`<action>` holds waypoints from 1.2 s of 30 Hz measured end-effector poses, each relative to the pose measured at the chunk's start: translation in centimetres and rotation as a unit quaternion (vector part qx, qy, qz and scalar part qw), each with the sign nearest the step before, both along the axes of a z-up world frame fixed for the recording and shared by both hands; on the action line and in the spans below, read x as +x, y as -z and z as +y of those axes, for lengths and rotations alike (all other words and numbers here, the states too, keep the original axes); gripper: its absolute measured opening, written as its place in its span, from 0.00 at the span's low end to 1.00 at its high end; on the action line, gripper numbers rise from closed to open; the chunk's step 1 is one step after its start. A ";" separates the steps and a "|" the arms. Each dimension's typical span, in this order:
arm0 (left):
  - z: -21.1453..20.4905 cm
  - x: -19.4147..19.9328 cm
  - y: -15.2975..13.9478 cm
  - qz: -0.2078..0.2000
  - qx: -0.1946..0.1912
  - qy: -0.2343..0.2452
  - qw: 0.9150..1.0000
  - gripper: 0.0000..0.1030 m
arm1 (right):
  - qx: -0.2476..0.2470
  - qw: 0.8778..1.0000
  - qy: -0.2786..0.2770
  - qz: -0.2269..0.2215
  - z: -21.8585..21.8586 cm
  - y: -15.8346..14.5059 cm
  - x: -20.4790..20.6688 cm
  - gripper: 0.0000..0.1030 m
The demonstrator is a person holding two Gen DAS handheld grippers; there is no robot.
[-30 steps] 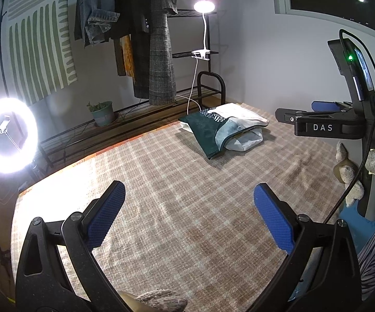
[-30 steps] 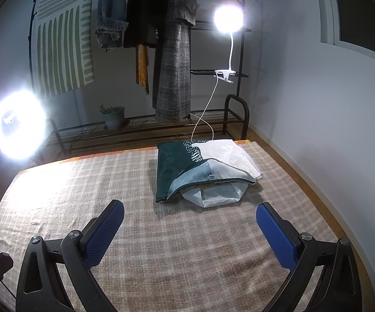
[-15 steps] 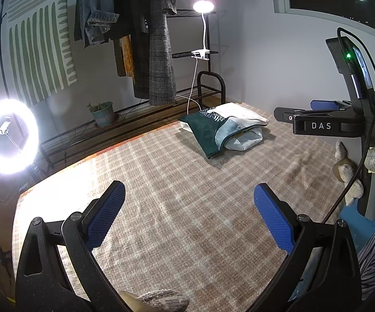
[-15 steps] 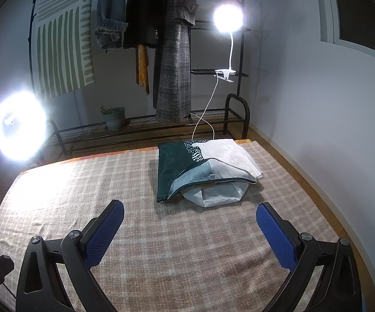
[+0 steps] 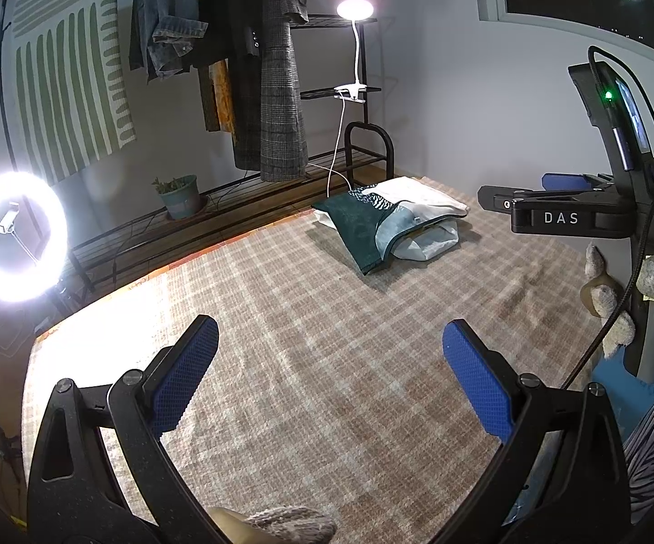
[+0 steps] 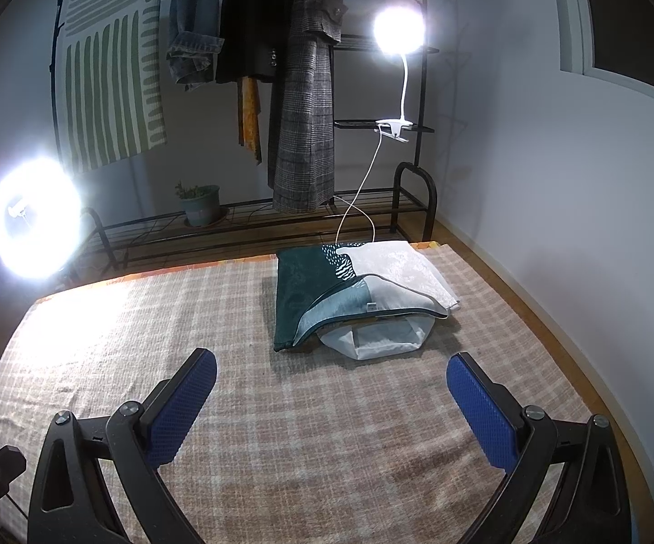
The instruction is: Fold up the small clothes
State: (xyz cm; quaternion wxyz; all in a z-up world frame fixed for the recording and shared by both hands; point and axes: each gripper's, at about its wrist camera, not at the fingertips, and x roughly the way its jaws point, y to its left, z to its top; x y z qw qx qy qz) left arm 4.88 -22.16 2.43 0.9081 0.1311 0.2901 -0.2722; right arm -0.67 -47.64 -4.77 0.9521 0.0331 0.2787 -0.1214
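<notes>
A small stack of folded clothes (image 5: 386, 226) (image 6: 354, 294), dark green, pale blue and white, lies at the far right of the checked beige cloth (image 5: 327, 362) (image 6: 304, 408) that covers the table. My left gripper (image 5: 331, 362) is open above the near middle of the cloth and holds nothing. My right gripper (image 6: 331, 390) is also open and empty, just short of the stack. In the left wrist view the right gripper (image 5: 553, 213) shows from the side at the right, with its phone mount above it.
A ring light (image 5: 14, 235) glows at the left edge. Behind the table stands a metal rack (image 6: 259, 222) with hanging coats (image 6: 304, 113), a clip lamp (image 6: 399, 36) and a potted plant (image 6: 200, 204). Plush toys (image 5: 622, 290) sit at the right in the left wrist view.
Both grippers have drifted only slightly; the stack sits a touch lower in the right wrist view. Both stay open and empty.
</notes>
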 end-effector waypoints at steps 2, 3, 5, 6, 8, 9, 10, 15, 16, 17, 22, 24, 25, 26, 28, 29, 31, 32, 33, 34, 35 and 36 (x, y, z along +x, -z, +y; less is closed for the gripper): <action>0.0 -0.1 0.0 0.000 0.000 0.000 1.000 0.98 | 0.001 1.000 0.000 0.000 -0.1 0.0 0.0 1.00; 0.0 -0.1 0.0 0.000 0.000 0.000 1.000 0.98 | 0.001 1.000 0.000 0.000 -0.1 0.0 0.0 1.00; -0.1 -0.1 0.0 0.000 0.000 -0.001 1.000 0.98 | 0.001 1.000 0.000 0.000 0.0 0.0 0.0 1.00; 0.0 -0.1 0.0 0.000 0.000 -0.001 1.000 0.98 | 0.001 1.000 0.000 0.000 0.0 0.0 0.0 1.00; 0.0 -0.1 0.0 0.000 0.000 0.000 1.000 0.98 | 0.001 1.000 -0.002 0.001 0.0 0.1 0.0 1.00; 0.0 -0.1 0.0 0.001 0.001 -0.001 1.000 0.98 | 0.001 1.000 -0.002 0.001 0.1 0.1 0.0 1.00; 0.0 -0.1 0.0 0.001 0.000 0.000 1.000 0.98 | 0.002 1.000 -0.002 0.001 0.0 0.1 0.0 1.00; 0.1 -0.3 0.0 0.001 0.001 -0.003 1.000 0.98 | 0.003 1.000 -0.003 0.001 0.0 0.2 0.0 1.00; 0.1 -0.4 0.1 0.001 0.001 -0.004 1.000 0.98 | 0.003 1.000 -0.003 0.001 0.0 0.2 0.0 1.00; 0.2 -0.5 0.2 0.001 0.001 -0.005 1.000 0.98 | 0.002 1.000 -0.003 0.002 -0.1 0.1 0.0 1.00; 0.4 -0.6 0.3 0.005 0.004 -0.004 1.000 0.98 | 0.002 1.000 -0.003 0.001 0.1 0.1 0.0 1.00; 0.6 -0.5 0.4 0.004 0.008 -0.005 1.000 0.98 | 0.003 1.000 -0.002 0.002 0.0 0.1 0.0 1.00; 0.5 -0.4 0.3 0.004 0.006 -0.005 1.000 0.98 | 0.003 1.000 -0.003 0.001 0.0 0.1 0.0 1.00; 0.4 -0.3 0.3 0.003 0.007 -0.006 1.000 0.98 | 0.003 1.000 -0.003 0.001 0.0 0.1 0.0 1.00; 0.7 -0.3 0.3 0.001 0.009 -0.009 1.000 0.98 | 0.002 1.000 -0.003 0.001 0.0 0.1 0.0 1.00; 0.8 -0.3 0.3 0.000 0.009 -0.009 1.000 0.98 | 0.002 1.000 -0.002 0.001 0.0 0.1 0.0 1.00; 1.1 -0.2 0.3 -0.001 0.009 -0.011 1.000 0.98 | 0.002 1.000 -0.004 0.002 0.1 0.2 0.0 1.00; 1.2 -0.2 0.3 -0.003 0.009 -0.011 1.000 0.98 | 0.003 1.000 -0.006 0.003 0.1 0.2 0.1 1.00; 1.4 -0.2 0.3 -0.006 0.009 -0.010 1.000 0.98 | 0.003 1.000 -0.006 0.003 0.1 0.3 0.1 1.00; 1.3 -0.2 0.3 -0.006 0.009 -0.009 1.000 0.98 | 0.003 1.000 -0.007 0.003 0.2 0.3 0.1 1.00; 1.3 -0.1 0.3 -0.005 0.008 -0.008 1.000 0.98 | 0.004 1.000 -0.007 0.003 0.0 0.3 0.1 1.00; 1.6 0.0 0.4 -0.001 0.008 -0.006 1.000 0.98 | 0.003 1.000 -0.007 0.004 0.1 0.3 0.1 1.00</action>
